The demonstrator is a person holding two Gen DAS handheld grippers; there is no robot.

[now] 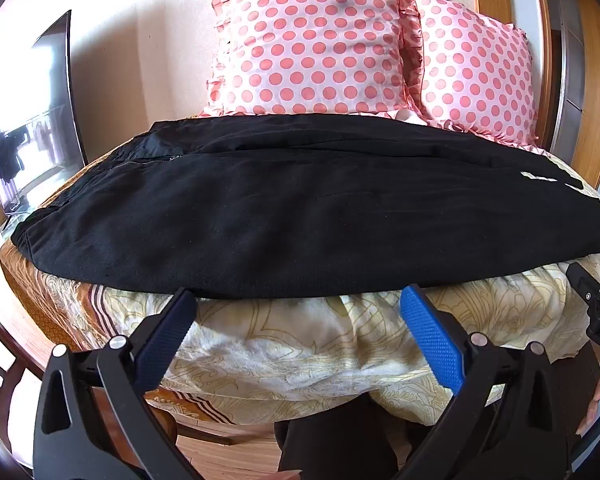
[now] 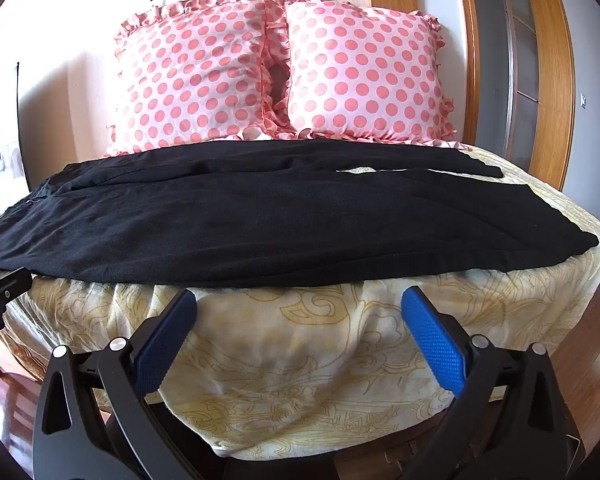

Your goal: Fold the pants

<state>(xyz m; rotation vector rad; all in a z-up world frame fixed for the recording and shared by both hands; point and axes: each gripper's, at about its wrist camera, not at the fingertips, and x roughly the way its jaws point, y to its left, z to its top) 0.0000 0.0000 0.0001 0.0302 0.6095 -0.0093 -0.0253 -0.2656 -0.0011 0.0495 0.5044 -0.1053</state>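
Observation:
Black pants (image 1: 292, 208) lie flat across the bed, waistband and zipper at the left, leg ends at the right. In the right wrist view the pants (image 2: 220, 224) show two legs side by side, slightly apart at the right end. My left gripper (image 1: 298, 300) is open and empty, just in front of the pants' near edge, toward the waist half. My right gripper (image 2: 300, 300) is open and empty, in front of the near edge toward the leg half. The right gripper also shows at the right edge of the left wrist view (image 1: 598, 288).
The bed has a cream and gold patterned cover (image 2: 300, 352) hanging over its front edge. Two pink polka-dot pillows (image 1: 312, 40) (image 2: 364, 72) stand against the wall behind the pants. A wooden door frame (image 2: 556, 80) is at the right. A dark screen (image 1: 48, 92) is at the left.

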